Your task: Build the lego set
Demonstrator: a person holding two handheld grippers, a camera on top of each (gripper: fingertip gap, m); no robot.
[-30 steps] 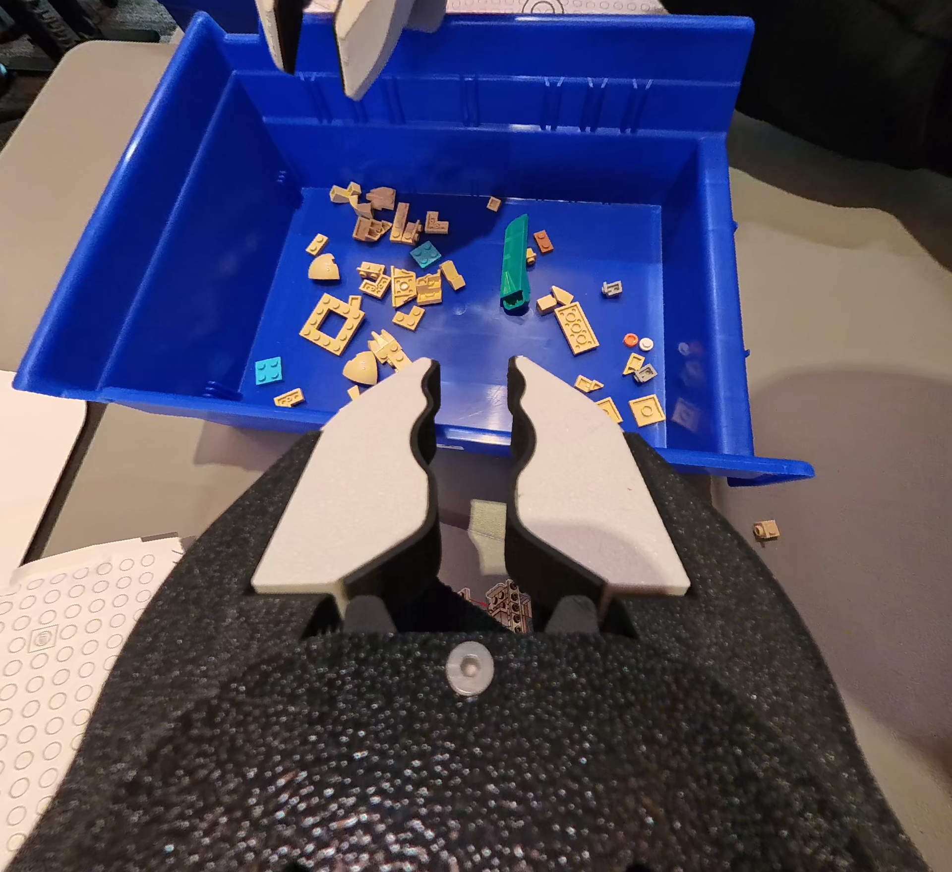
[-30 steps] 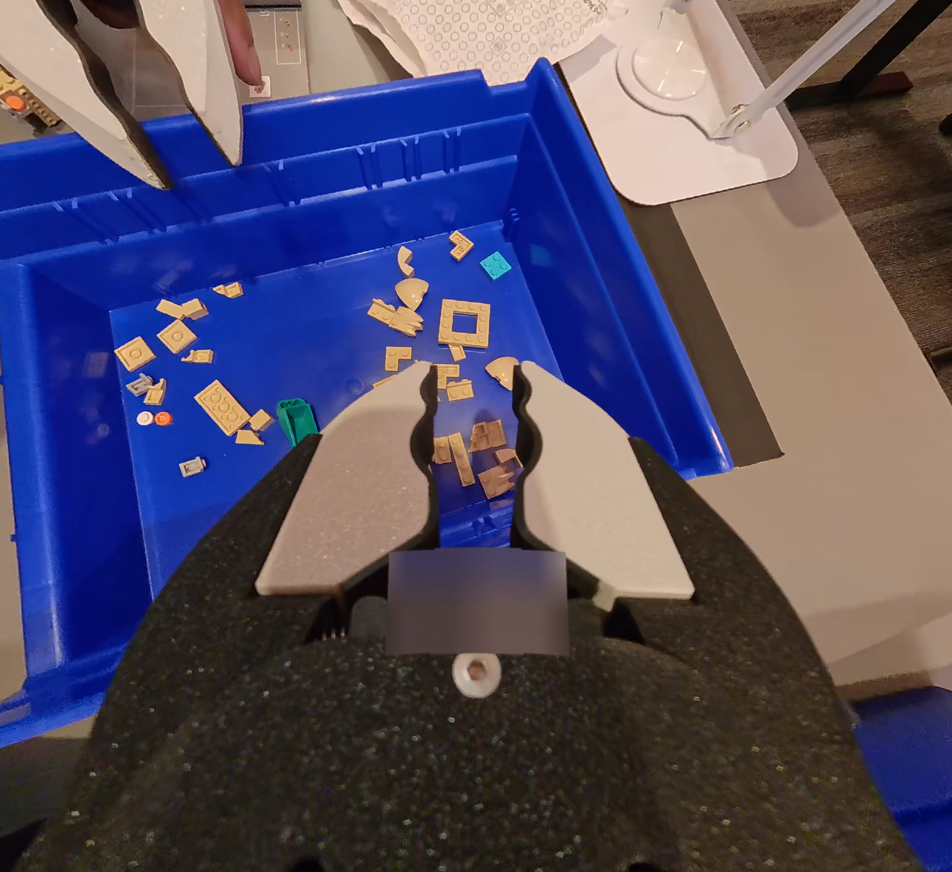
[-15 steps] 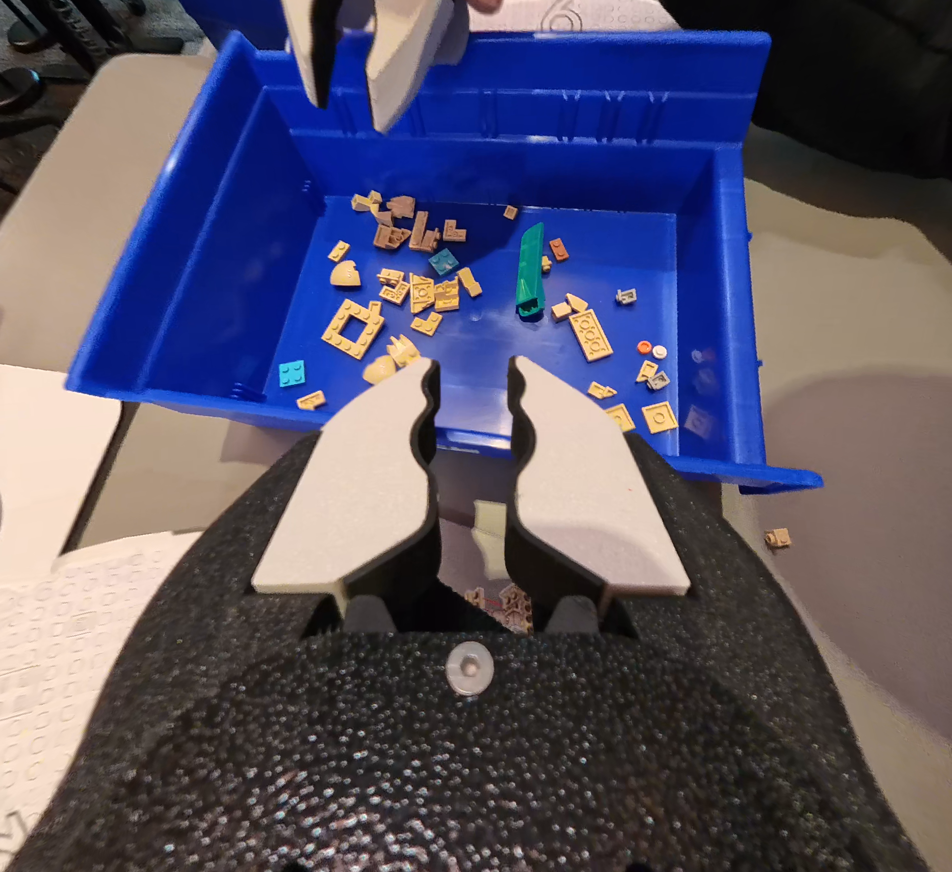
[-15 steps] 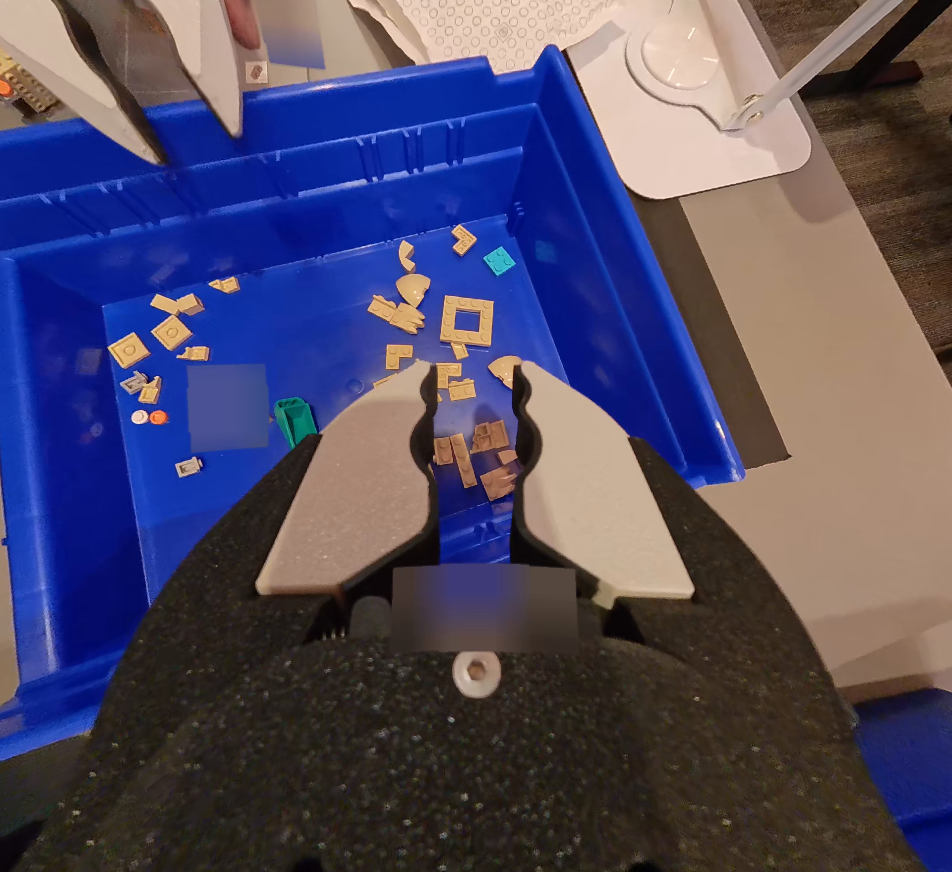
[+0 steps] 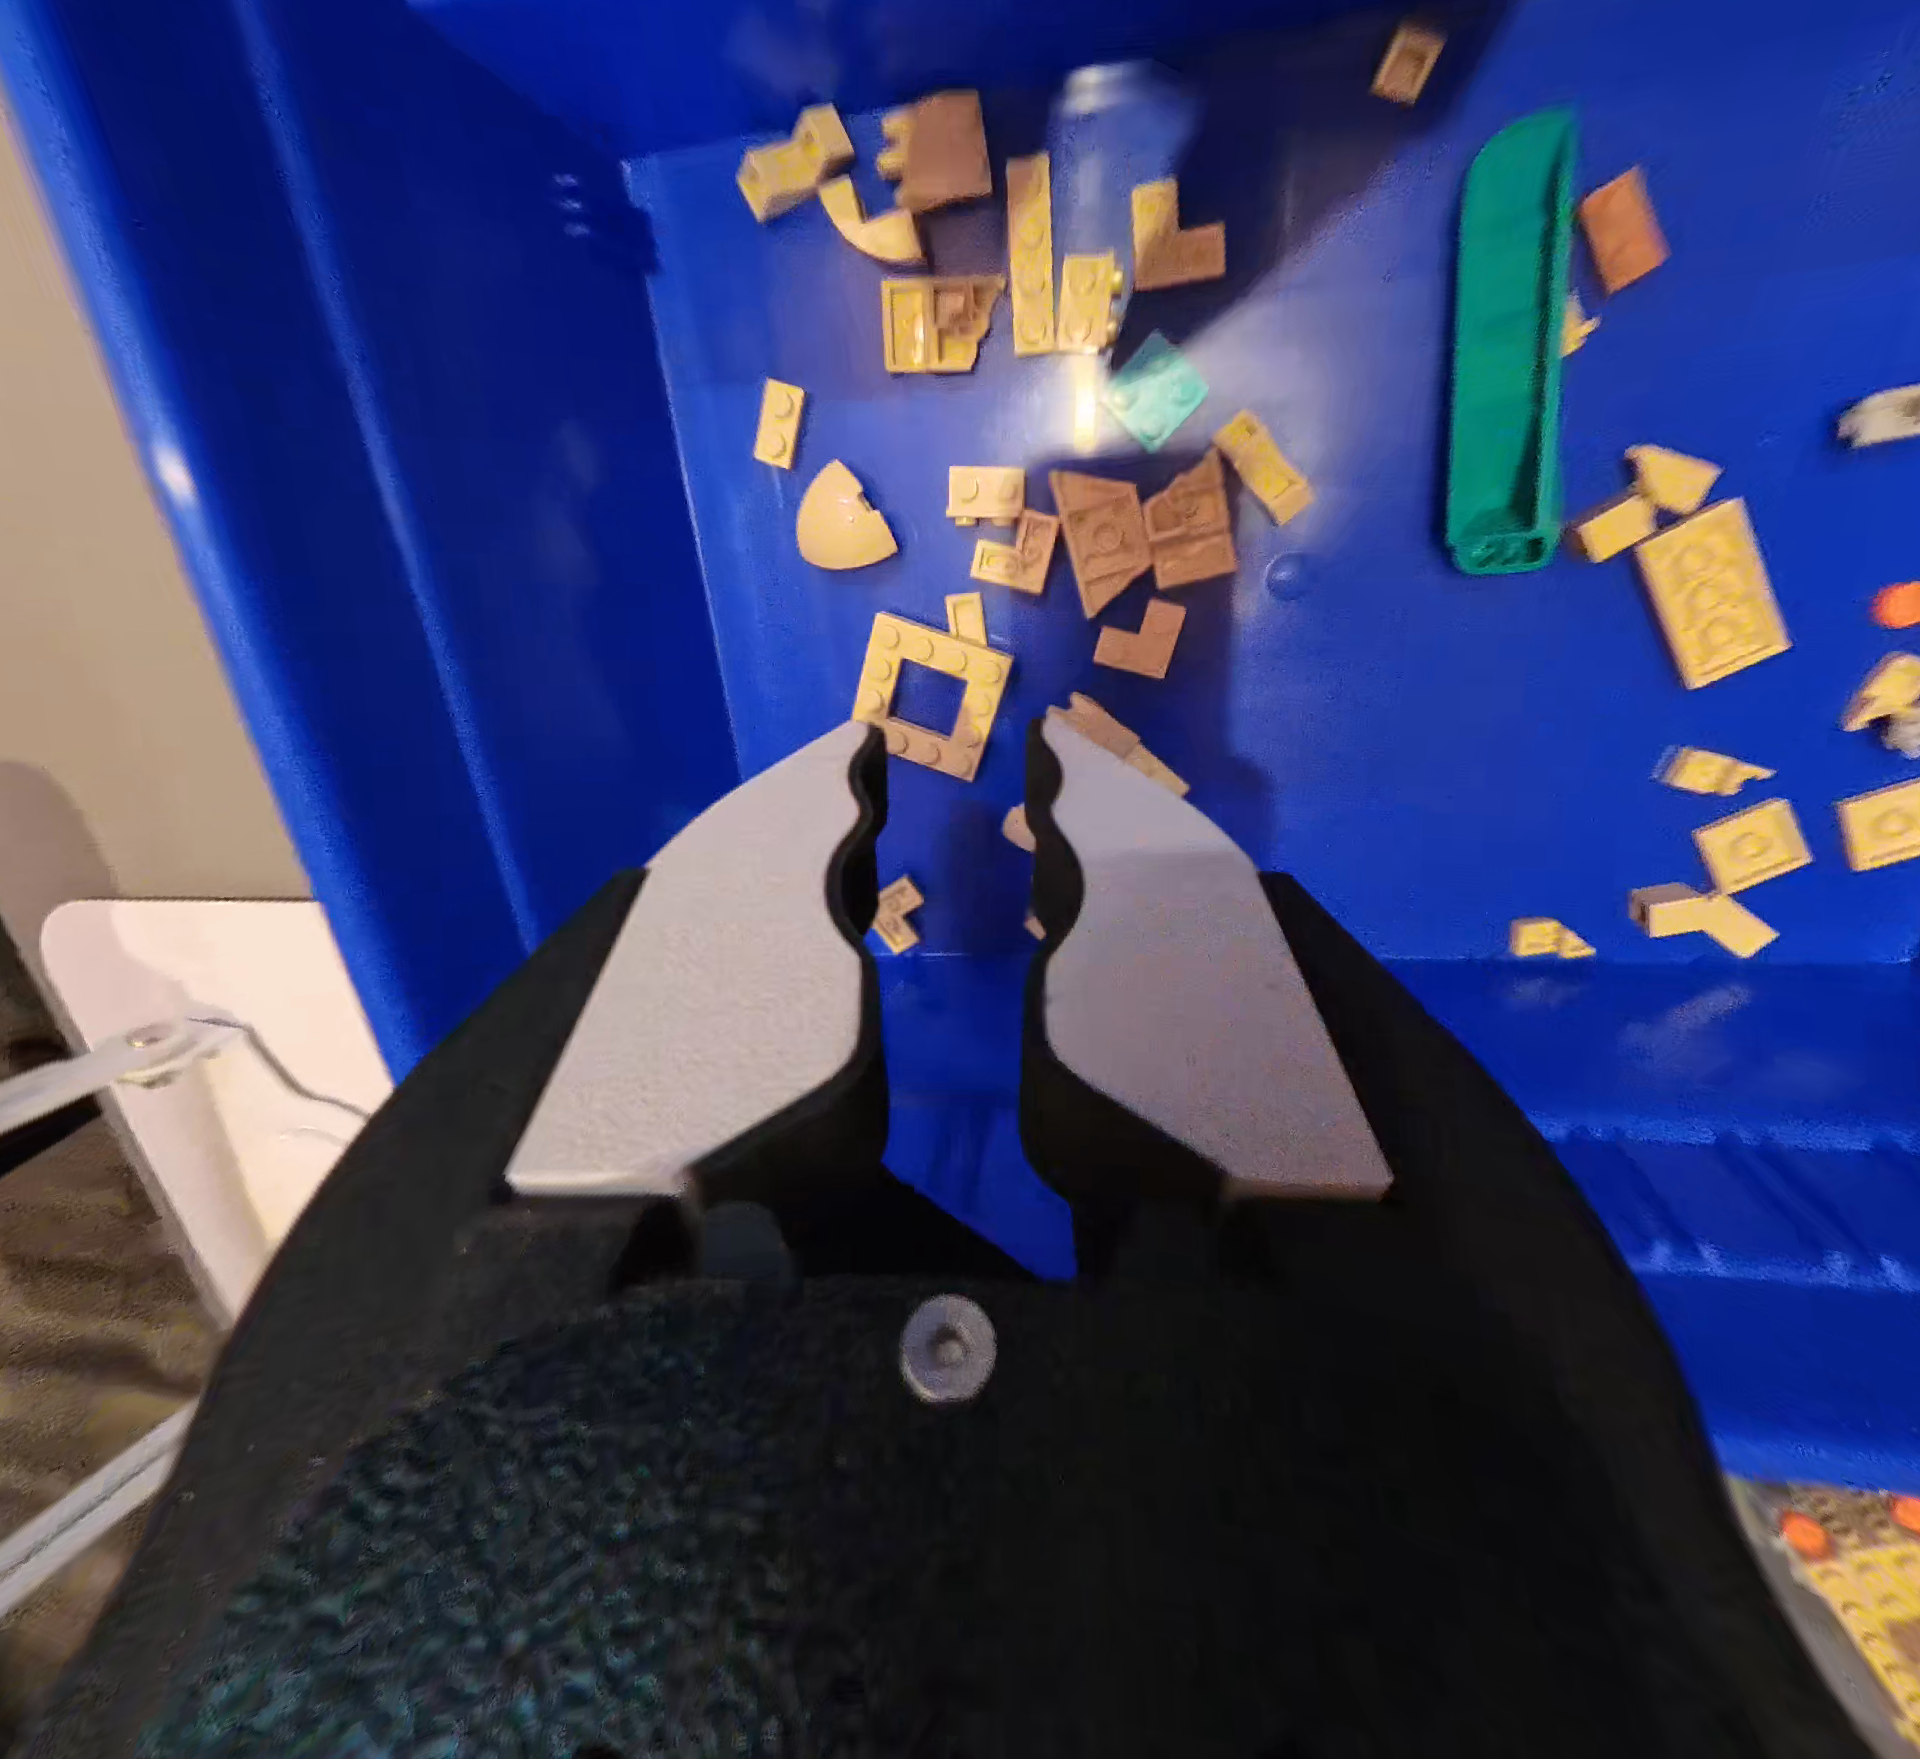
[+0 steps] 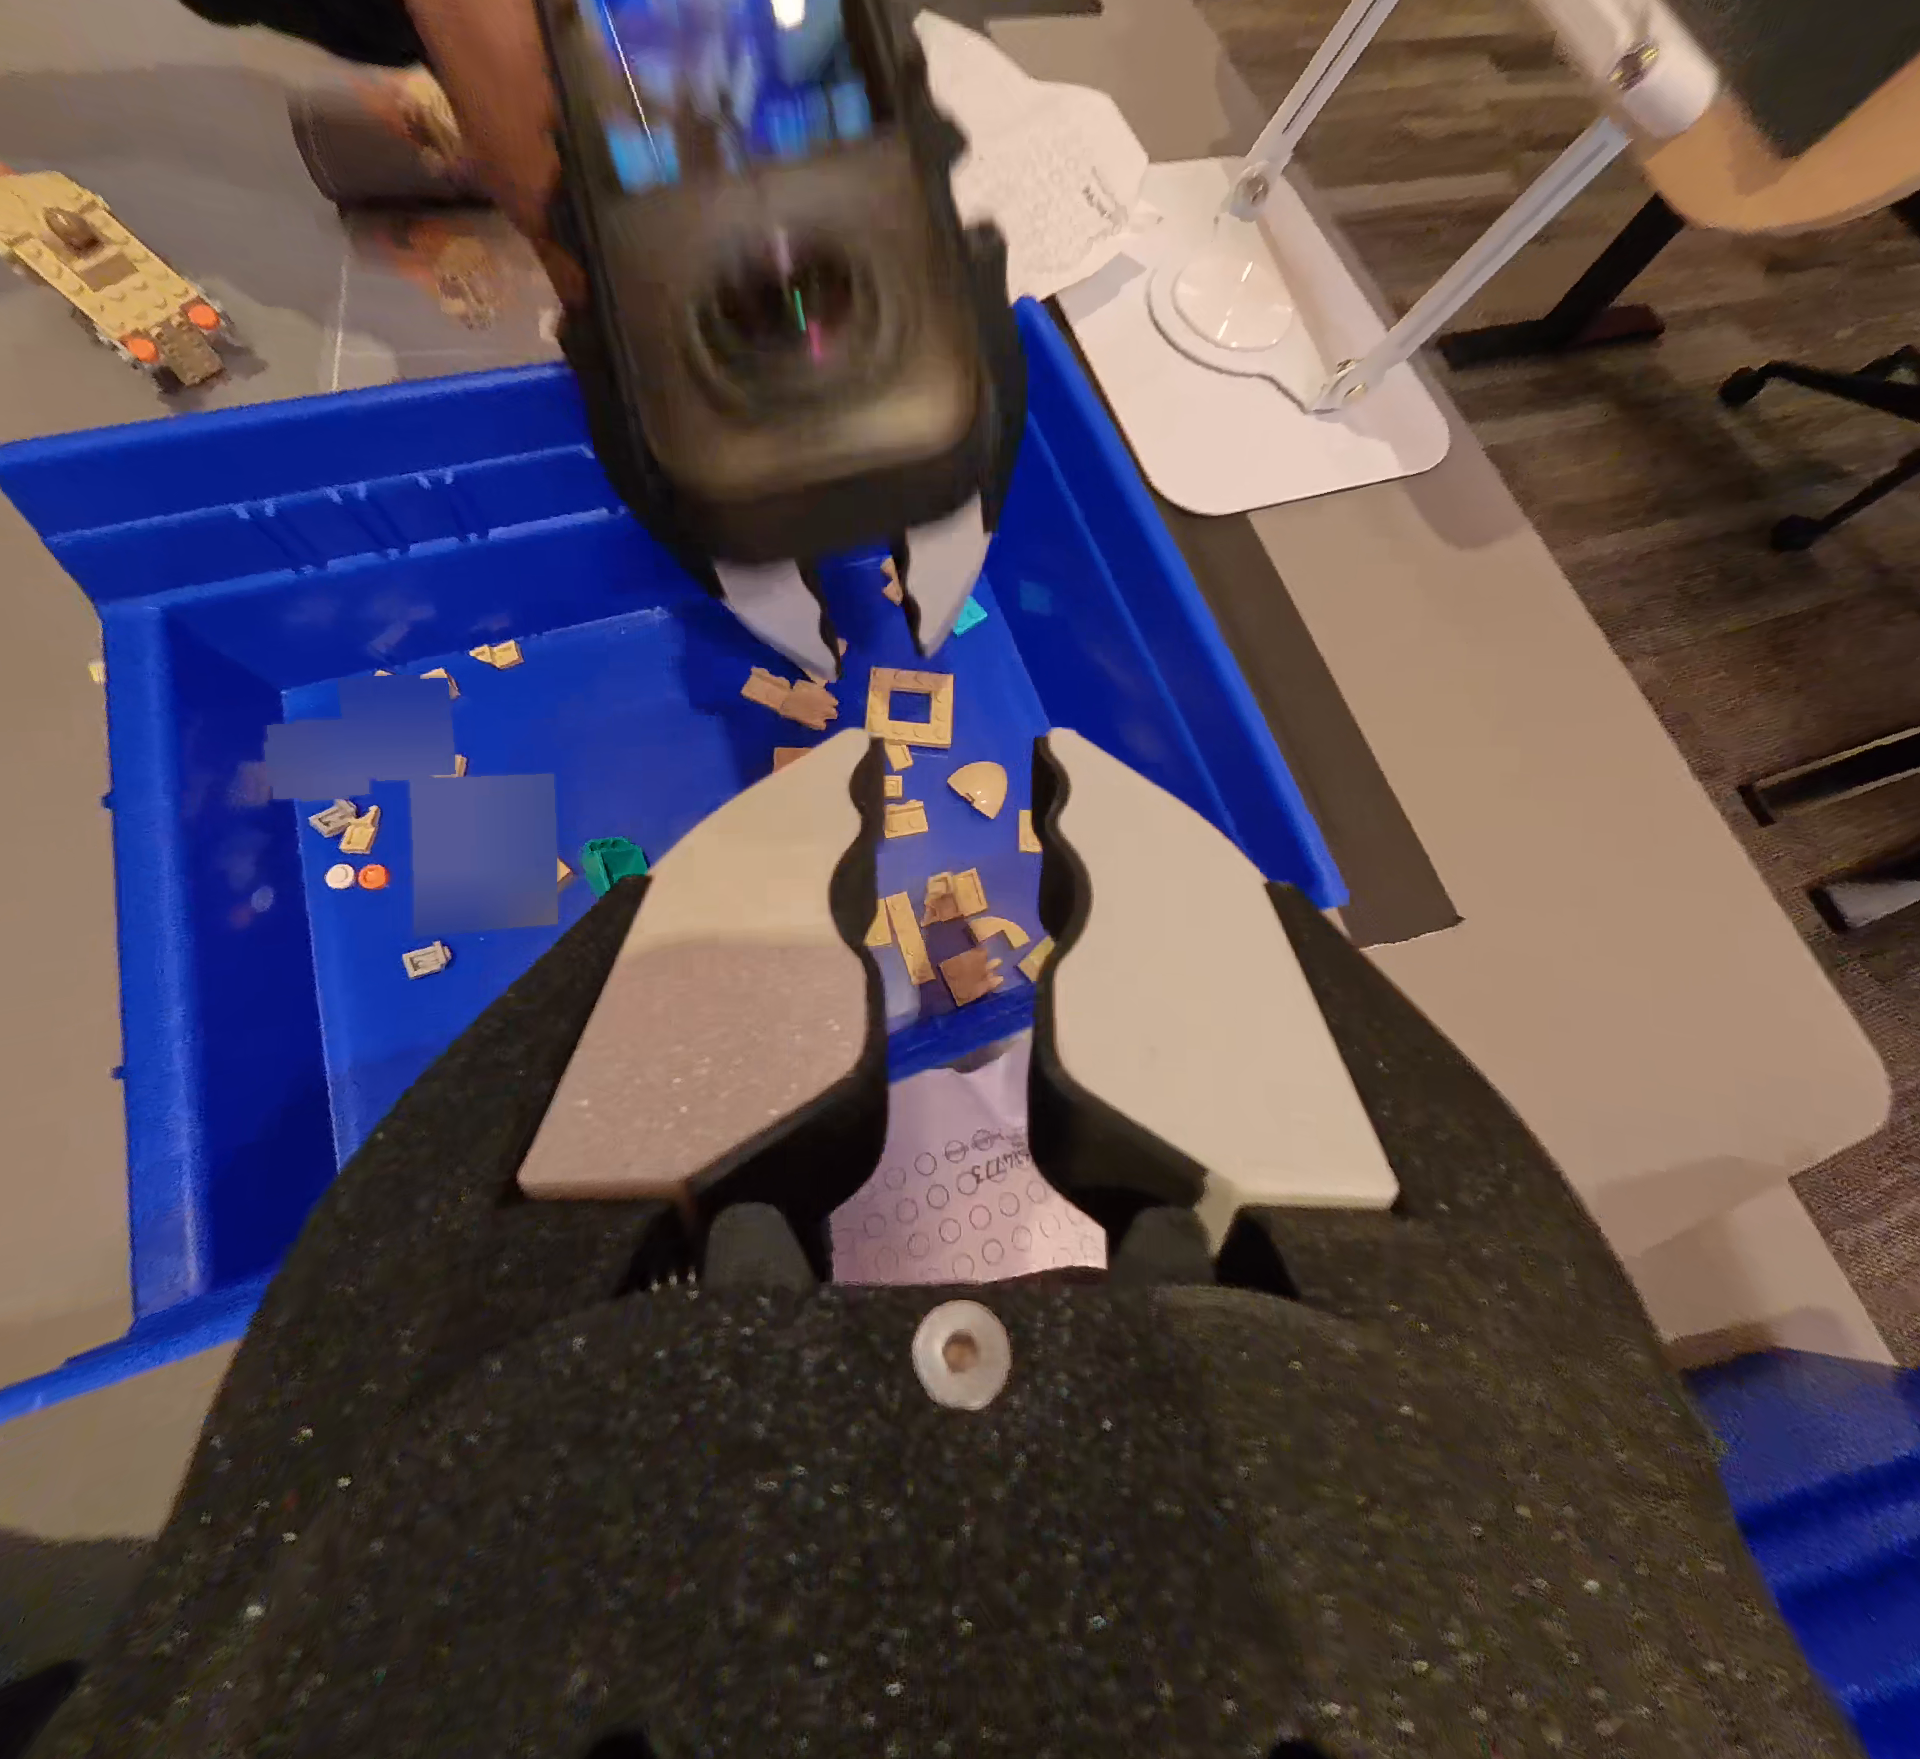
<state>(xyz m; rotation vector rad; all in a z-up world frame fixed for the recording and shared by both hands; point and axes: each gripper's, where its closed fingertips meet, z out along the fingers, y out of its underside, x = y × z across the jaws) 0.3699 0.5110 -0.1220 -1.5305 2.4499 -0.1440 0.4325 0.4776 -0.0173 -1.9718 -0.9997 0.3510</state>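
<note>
Left claw [image 5: 951, 738] spread and empty, tips down inside the blue bin [image 5: 436, 462] right at the tan square frame plate [image 5: 932, 694]; right claw [image 6: 954, 751] spread, hanging above the bin's near wall.

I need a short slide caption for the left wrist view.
Open left gripper reaching into blue bin toward square tan frame piece.

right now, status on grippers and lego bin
Left hand-held gripper open, low inside blue bin, by square tan frame plate. Right hand-held gripper open, empty.
</note>
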